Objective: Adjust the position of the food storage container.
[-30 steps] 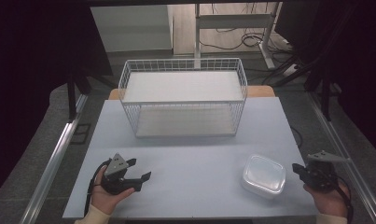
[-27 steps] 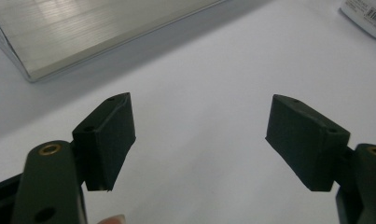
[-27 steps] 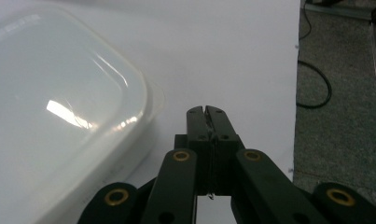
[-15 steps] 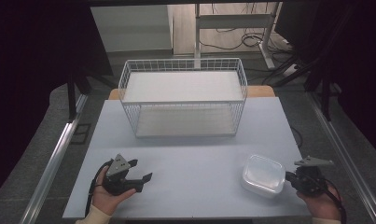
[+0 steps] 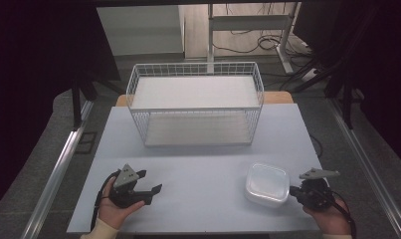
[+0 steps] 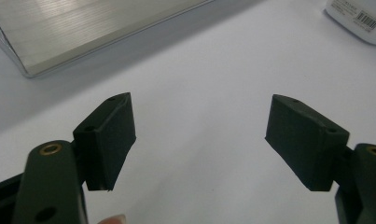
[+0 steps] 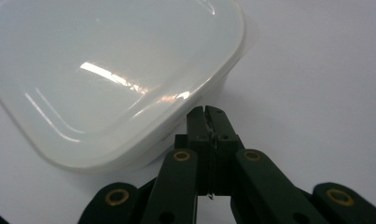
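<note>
A white lidded plastic container (image 5: 267, 183) sits at the front right of the table; its glossy lid (image 7: 106, 70) is close in the right gripper view. My right gripper (image 5: 293, 191) is beside its right side, jaws shut with nothing between them. The tips (image 7: 206, 112) reach the container's wall just under the lid's rim. My left gripper (image 5: 151, 180) is held at the front left, open, with bare table between its pads (image 6: 199, 135). A corner of the container (image 6: 358, 18) lies far off in the left gripper view.
A white wire basket (image 5: 198, 124) stands across the back middle of the pale table (image 5: 208, 164); its floor (image 6: 83, 28) appears in the left gripper view. Dark floor, metal rails and cables surround the table.
My right gripper has moved left up against the container, and the container has slid a little to the left. The left gripper has stayed put.
</note>
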Demonstrator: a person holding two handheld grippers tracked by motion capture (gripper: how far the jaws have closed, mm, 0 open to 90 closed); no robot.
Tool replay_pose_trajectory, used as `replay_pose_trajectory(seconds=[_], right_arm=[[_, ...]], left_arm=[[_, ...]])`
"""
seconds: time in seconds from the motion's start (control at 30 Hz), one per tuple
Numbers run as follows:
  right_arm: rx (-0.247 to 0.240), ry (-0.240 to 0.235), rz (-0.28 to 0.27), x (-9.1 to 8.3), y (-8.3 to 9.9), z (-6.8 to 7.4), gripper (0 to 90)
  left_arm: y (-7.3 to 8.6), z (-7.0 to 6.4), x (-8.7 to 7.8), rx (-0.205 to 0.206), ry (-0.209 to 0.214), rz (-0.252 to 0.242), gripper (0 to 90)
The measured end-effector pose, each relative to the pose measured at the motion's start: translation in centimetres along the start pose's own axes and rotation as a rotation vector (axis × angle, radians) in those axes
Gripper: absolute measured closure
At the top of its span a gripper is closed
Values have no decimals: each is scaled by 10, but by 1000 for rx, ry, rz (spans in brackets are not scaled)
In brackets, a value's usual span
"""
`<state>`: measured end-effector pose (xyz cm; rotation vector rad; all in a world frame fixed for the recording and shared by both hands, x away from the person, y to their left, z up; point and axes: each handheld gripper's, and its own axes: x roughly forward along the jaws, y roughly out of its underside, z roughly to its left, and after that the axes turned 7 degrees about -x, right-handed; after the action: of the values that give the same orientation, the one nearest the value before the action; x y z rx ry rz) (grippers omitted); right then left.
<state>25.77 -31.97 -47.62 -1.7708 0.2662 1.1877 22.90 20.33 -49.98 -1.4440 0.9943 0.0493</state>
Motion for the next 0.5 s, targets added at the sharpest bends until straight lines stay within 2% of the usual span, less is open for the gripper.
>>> replay_pose_trajectory(seconds=[0.3, 0.43, 0.5], right_arm=[[-41, -58, -15, 4, -10, 19, 892], [-49, -61, -16, 5, -11, 19, 892], [-28, -53, -15, 3, -10, 15, 892]], left_arm=[[0, 1, 0, -1, -3, -2, 237], [0, 1, 0, -2, -4, -1, 237], [0, 2, 0, -1, -5, 0, 237]])
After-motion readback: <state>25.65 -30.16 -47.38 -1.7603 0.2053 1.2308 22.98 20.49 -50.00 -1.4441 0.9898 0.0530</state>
